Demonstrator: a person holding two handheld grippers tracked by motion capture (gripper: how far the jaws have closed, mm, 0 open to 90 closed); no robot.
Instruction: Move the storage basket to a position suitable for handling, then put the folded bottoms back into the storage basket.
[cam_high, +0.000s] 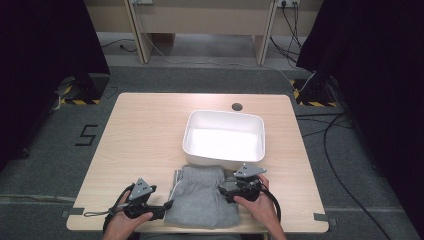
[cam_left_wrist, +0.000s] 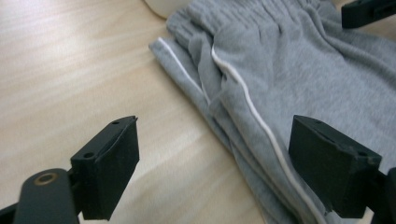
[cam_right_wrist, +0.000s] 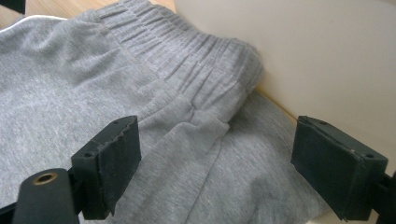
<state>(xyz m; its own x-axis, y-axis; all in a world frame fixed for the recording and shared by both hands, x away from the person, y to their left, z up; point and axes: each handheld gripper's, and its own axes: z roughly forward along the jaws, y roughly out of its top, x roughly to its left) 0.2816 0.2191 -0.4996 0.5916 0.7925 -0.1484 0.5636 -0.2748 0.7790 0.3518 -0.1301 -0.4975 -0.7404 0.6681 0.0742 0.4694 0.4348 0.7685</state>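
In the high view, the left gripper (cam_high: 167, 205) sits at the lower left of the frame, held by a hand (cam_high: 122, 220), its tips at the left edge of the grey shorts (cam_high: 202, 195). In the left gripper view its jaws stand wide apart, one over bare table (cam_left_wrist: 70, 70) and one over the folded cloth with its white piping (cam_left_wrist: 252, 112); they grip nothing.

The shorts lie folded at the lower centre of the high view, near the table's front edge, their waistband touching the white bin (cam_high: 224, 139) just above them.

At the lower right, the right gripper (cam_high: 226, 191) rests over the shorts' right side. In the right gripper view its jaws are spread wide over the gathered waistband (cam_right_wrist: 187, 60), with the bin wall (cam_right_wrist: 303, 56) at the upper right.
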